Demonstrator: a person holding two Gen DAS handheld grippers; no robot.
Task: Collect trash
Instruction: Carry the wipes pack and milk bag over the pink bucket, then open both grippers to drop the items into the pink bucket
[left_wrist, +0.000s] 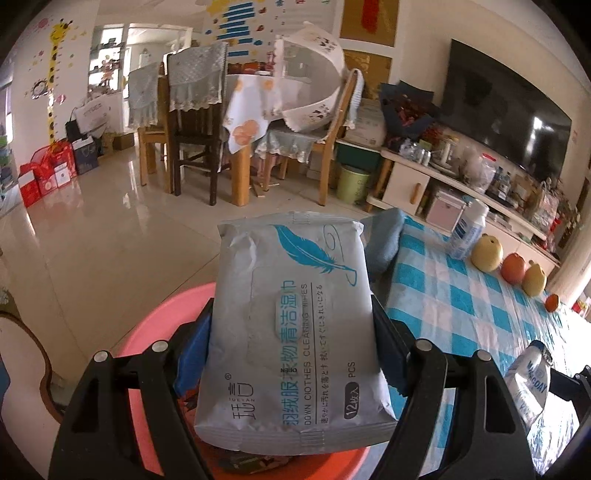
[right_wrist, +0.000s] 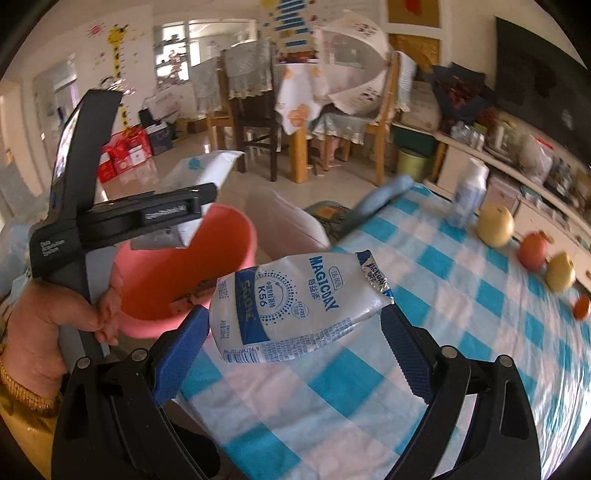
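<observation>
Left hand-held gripper (left_wrist: 291, 332) has its jaws set wide, clamped on the sides of a grey wipes pack (left_wrist: 291, 325), which sits right above the pink bin (left_wrist: 162, 317). Right hand-held gripper (right_wrist: 295, 332) pinches a crumpled MAGICDAY pouch (right_wrist: 299, 302) over the checked worktop (right_wrist: 424, 332), beside that bin. Fruit (right_wrist: 495, 225) further back looks blurry, maybe pears.

Daylit interior, heavy fisheye on both wrist views.

Bright, soft light from windows at far left; glare sheen on floor tiles (left_wrist: 110, 206). Dark vignette in corners, straight lines bowed near edges. Left wrist view sharp, wipes pack (left_wrist: 291, 332) print legible. Right wrist view motion-smeared toward right: fruit (right_wrist: 495, 225) and checked tablecloth (right_wrist: 461, 295) blurred, TV (right_wrist: 546, 81) underexposed.
</observation>
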